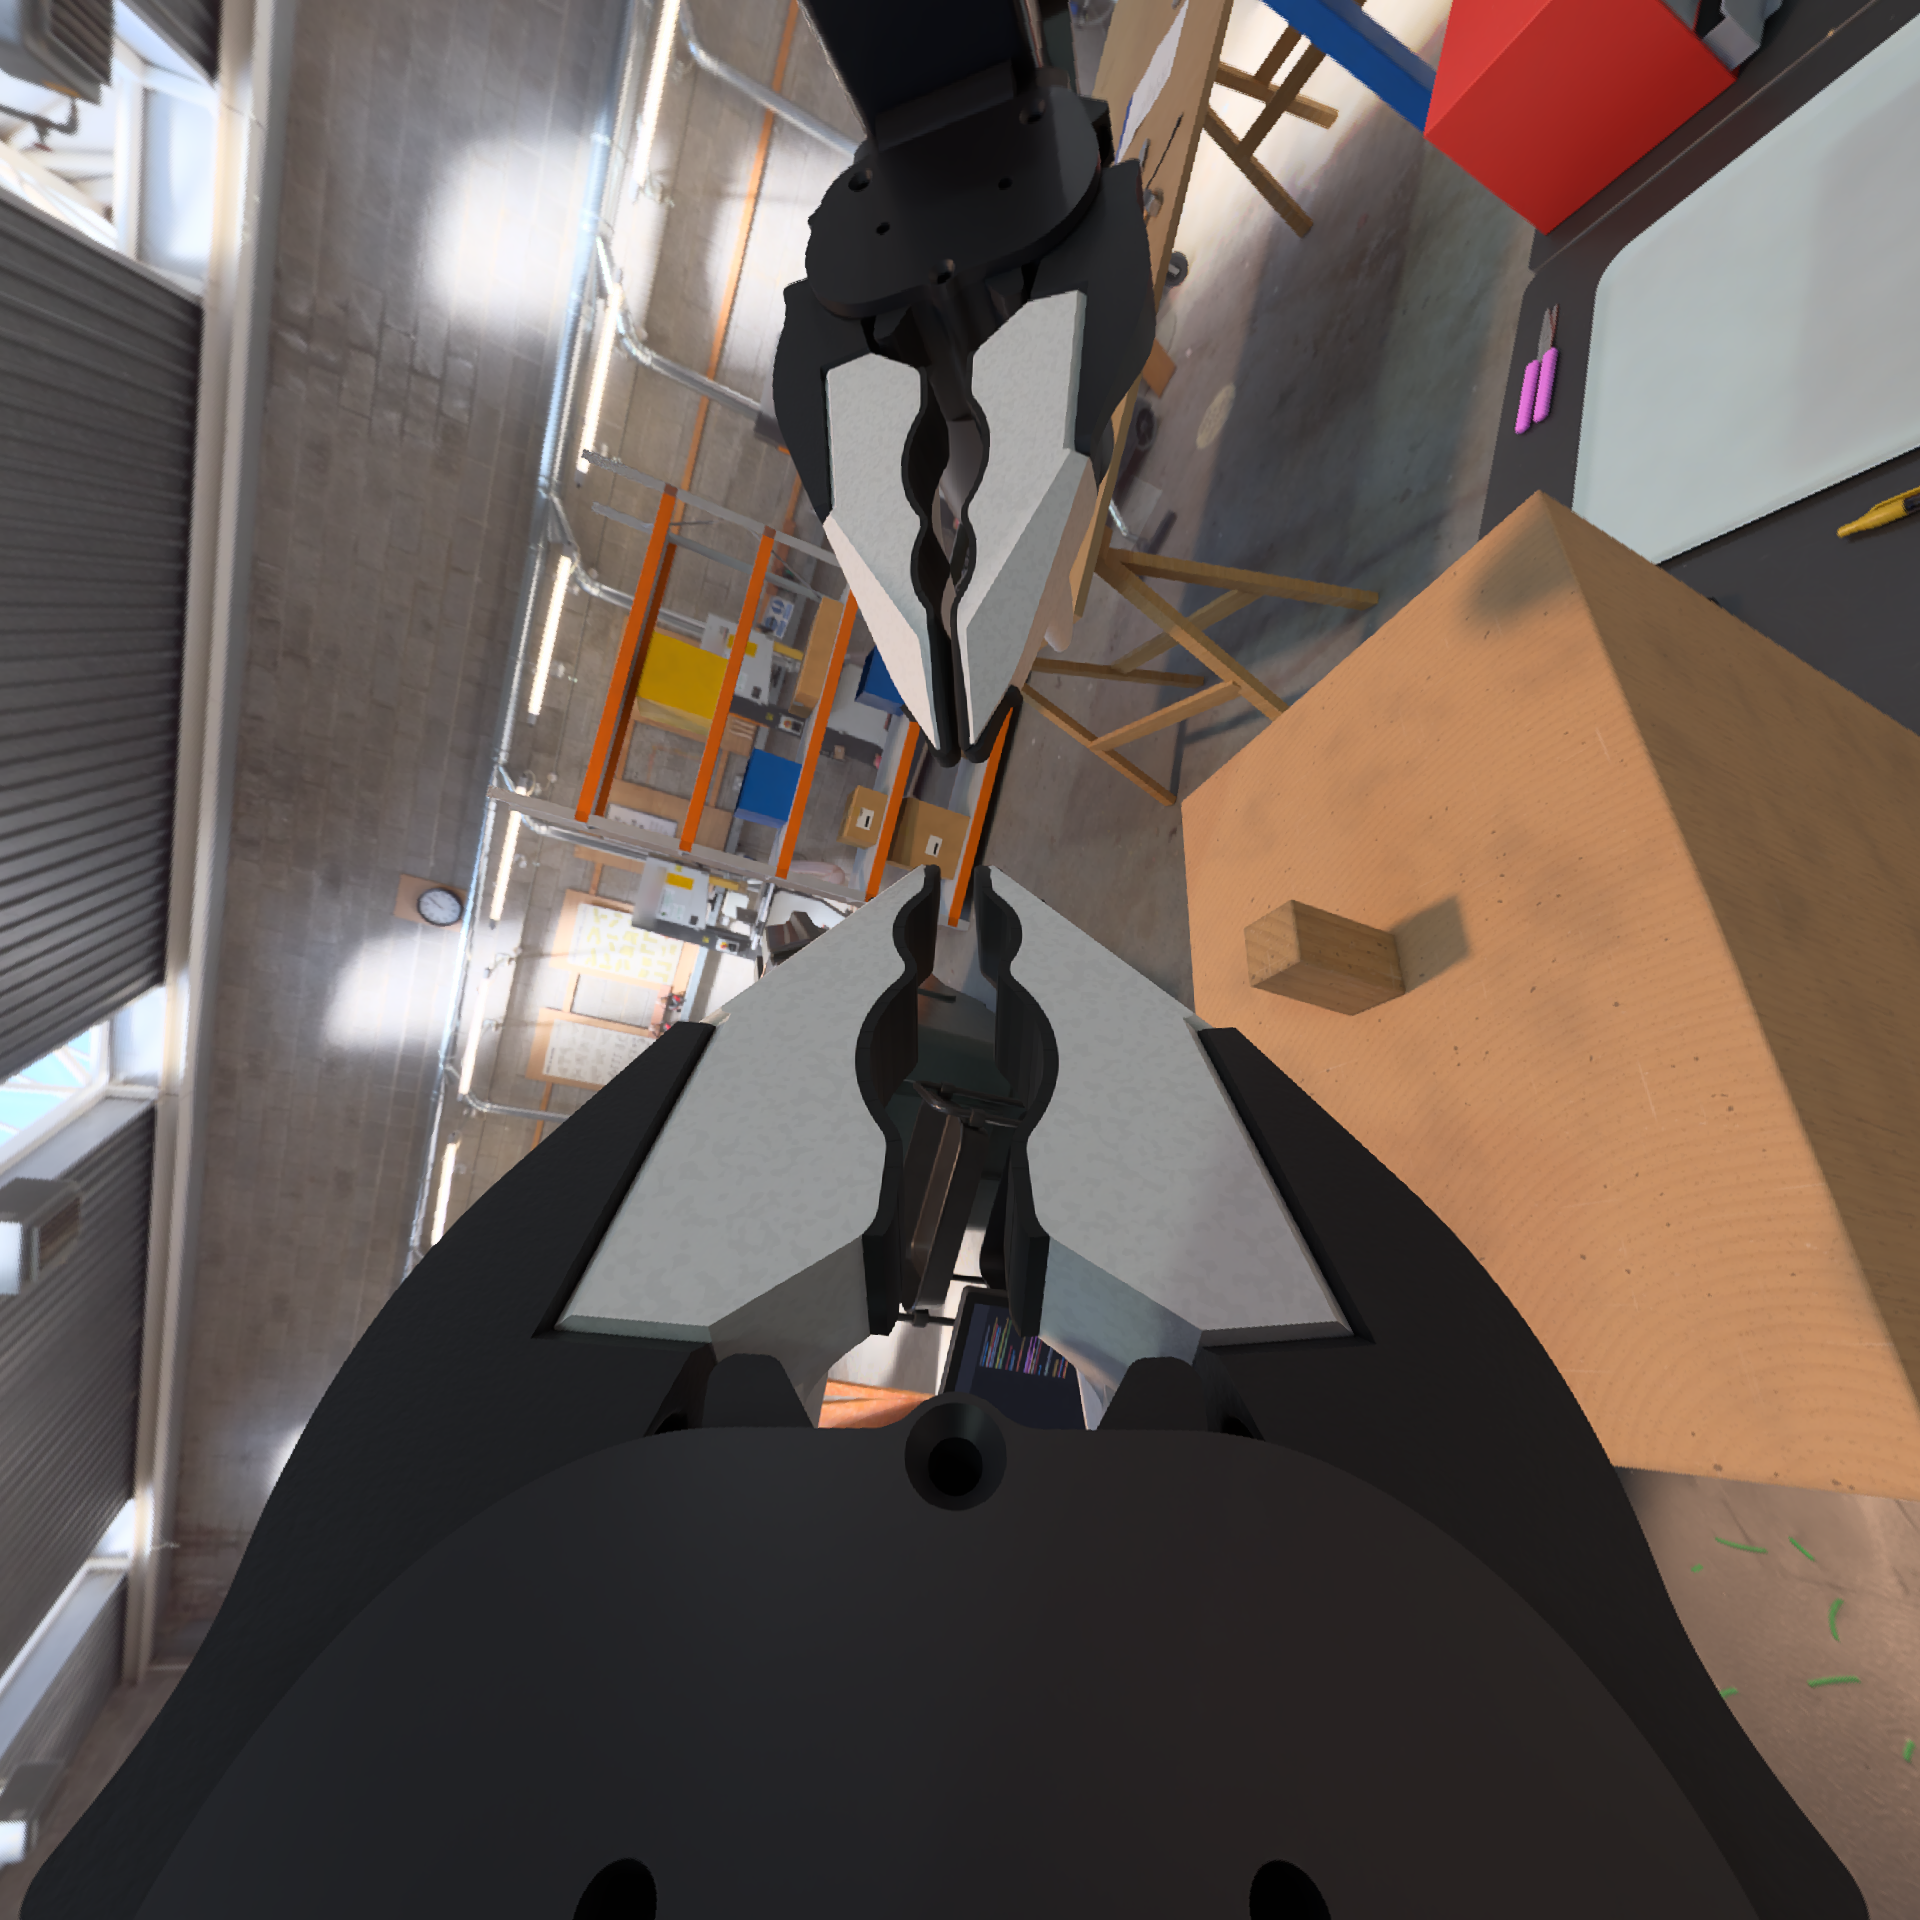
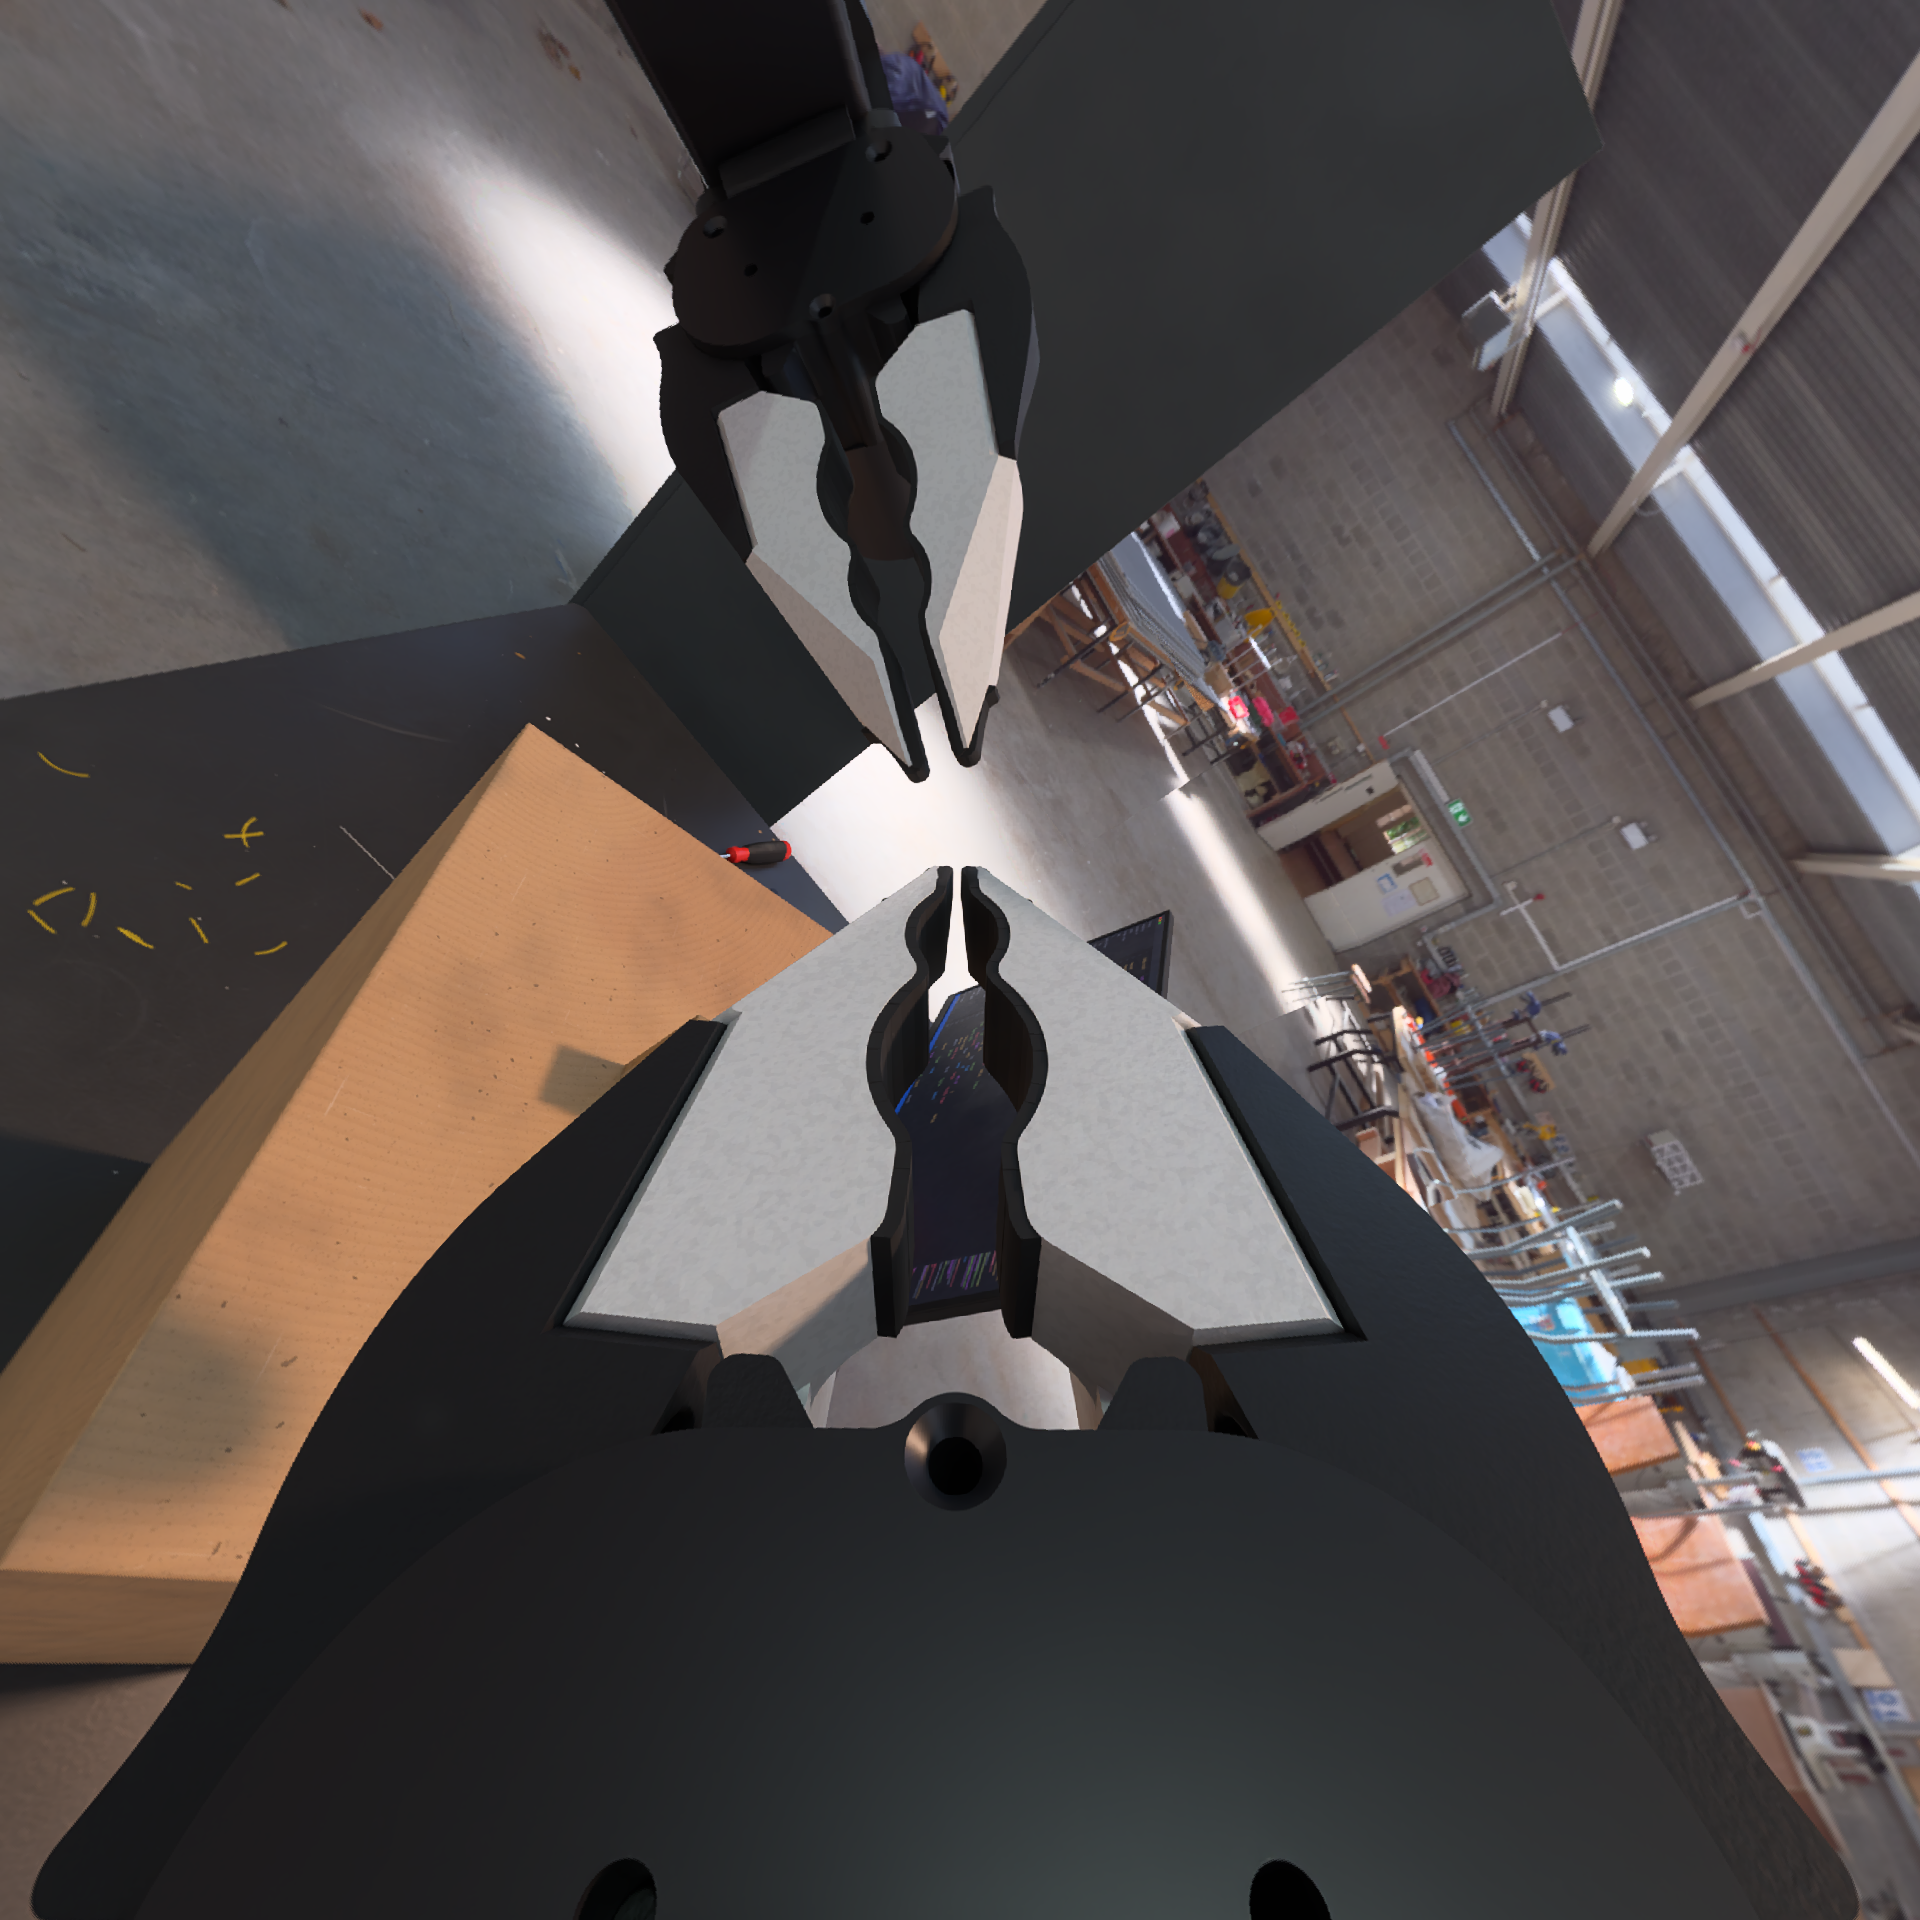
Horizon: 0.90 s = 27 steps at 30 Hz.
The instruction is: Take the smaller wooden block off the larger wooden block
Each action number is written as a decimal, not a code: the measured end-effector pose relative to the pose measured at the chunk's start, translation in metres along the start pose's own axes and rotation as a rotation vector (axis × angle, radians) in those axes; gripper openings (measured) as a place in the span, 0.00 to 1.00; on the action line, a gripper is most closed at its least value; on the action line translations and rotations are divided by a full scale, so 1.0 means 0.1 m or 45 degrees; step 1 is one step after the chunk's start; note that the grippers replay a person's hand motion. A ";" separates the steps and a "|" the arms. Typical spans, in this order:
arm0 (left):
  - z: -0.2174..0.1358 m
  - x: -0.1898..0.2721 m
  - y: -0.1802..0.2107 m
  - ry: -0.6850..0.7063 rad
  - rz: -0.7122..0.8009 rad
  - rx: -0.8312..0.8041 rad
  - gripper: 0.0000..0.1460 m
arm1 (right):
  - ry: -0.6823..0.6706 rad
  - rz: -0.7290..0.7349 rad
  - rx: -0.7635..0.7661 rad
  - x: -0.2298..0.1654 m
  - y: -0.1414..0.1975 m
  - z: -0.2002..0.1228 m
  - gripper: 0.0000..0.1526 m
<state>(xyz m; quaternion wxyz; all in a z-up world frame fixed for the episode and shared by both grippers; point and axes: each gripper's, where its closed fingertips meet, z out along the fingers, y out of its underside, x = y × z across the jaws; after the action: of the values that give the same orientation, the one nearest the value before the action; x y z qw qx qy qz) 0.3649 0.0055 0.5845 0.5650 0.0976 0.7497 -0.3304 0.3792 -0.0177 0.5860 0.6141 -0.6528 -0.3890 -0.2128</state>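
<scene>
The larger wooden block [image 1: 1579, 1091] lies on a dark table, to the right in the left wrist view. The smaller wooden block [image 1: 1322, 956] sits on its top face near one edge. My left gripper [image 1: 956, 896] is shut and empty, beside the large block and to the left of the small one. My right gripper [image 1: 956, 743] faces it tip to tip, a short way off, also shut and empty. In the right wrist view the right gripper [image 2: 956, 883] faces the left gripper [image 2: 940, 764]. The large block [image 2: 416, 1143] lies at the left there, and the small block is hidden behind my finger.
A red box [image 1: 1569, 114], a pale board [image 1: 1766, 364], pink markers [image 1: 1536, 390] and a yellow tool [image 1: 1881, 511] lie on the dark table [image 1: 1538, 468]. A red-handled screwdriver [image 2: 758, 854] and yellow shavings [image 2: 135, 914] lie near the large block. A dark screen [image 2: 1132, 945] stands beyond.
</scene>
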 end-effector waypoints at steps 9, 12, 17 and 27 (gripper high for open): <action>-0.01 0.08 -0.12 0.041 0.045 0.030 0.02 | 0.002 -0.237 0.023 -0.07 -0.10 -0.03 0.01; -0.01 0.08 -0.12 0.030 0.080 0.009 0.02 | 0.004 -0.220 0.032 -0.06 -0.10 -0.03 0.01; 0.01 0.08 -0.08 0.038 0.071 -0.046 0.02 | 0.011 -0.215 0.000 -0.05 -0.04 -0.01 0.01; -0.11 -0.58 0.85 -0.201 -1.112 -0.231 0.02 | -0.169 0.772 -0.006 0.09 0.29 0.00 0.28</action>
<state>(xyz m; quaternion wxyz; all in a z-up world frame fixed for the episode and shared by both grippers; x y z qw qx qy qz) 0.4201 0.0898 0.6060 0.4344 -0.3030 0.7012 -0.4773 0.4071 -0.0139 0.5749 0.6213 -0.7531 -0.2153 0.0223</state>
